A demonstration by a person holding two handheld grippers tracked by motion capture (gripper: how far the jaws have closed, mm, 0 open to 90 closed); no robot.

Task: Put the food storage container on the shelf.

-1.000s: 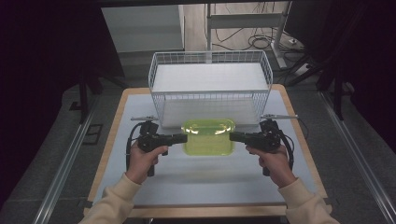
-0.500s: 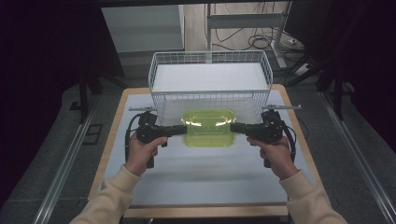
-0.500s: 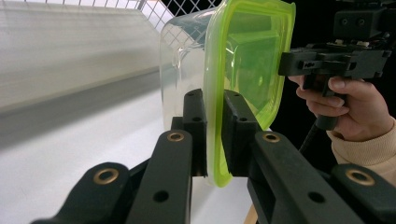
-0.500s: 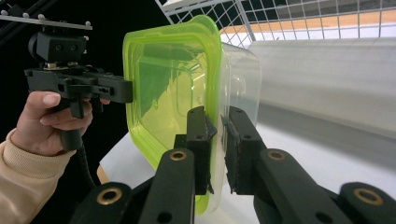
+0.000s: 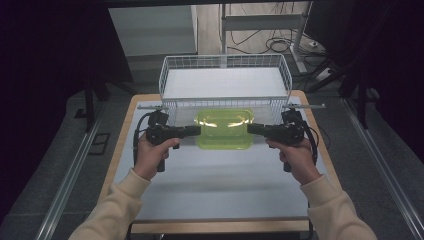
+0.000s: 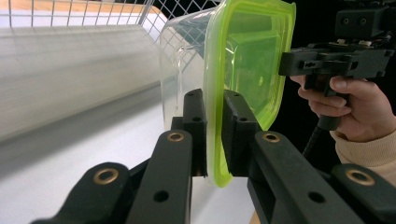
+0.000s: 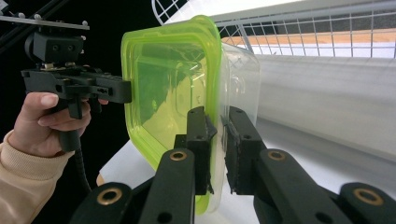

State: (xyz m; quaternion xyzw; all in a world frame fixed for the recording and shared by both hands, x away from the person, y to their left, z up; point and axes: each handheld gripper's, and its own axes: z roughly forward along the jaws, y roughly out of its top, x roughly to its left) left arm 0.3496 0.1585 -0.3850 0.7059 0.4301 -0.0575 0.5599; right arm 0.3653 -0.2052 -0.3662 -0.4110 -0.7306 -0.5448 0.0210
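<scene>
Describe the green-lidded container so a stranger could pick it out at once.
Start at the white wire basket at the far side of the table. Just in front of its near wall, a clear plastic container with a translucent lime-green lid is held between the left gripper and right gripper, each clamped on a rim edge. It is the one brightly coloured thing there.

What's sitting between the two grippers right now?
A clear container with a green lid, clamped at its ends by the left gripper and right gripper. The high view shows it, near the wire basket.
</scene>
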